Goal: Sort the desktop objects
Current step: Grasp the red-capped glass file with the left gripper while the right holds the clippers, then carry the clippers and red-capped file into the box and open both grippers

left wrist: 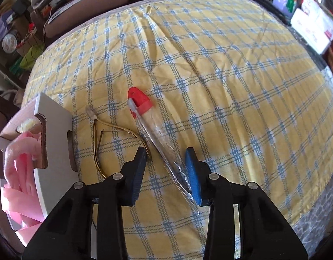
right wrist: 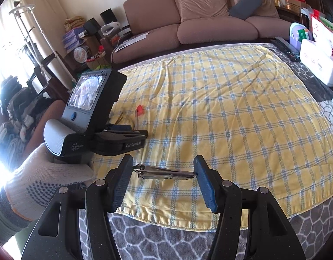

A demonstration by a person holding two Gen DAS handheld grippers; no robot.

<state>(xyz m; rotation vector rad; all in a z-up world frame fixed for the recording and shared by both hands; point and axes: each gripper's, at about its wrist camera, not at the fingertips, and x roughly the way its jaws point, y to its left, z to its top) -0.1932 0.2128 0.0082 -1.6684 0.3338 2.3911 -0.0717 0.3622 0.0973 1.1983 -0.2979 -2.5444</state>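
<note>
Closing your left gripper (left wrist: 166, 169) round the sleeved tool (left wrist: 153, 127) near the bench's left edge, pads not yet pressing; slick sleeve risks sliding out, or snagging the nippers (left wrist: 105, 130). Right gripper (right wrist: 163, 173) is clamping the nail clipper (right wrist: 164, 172) end-to-end; it could pop loose.
</note>
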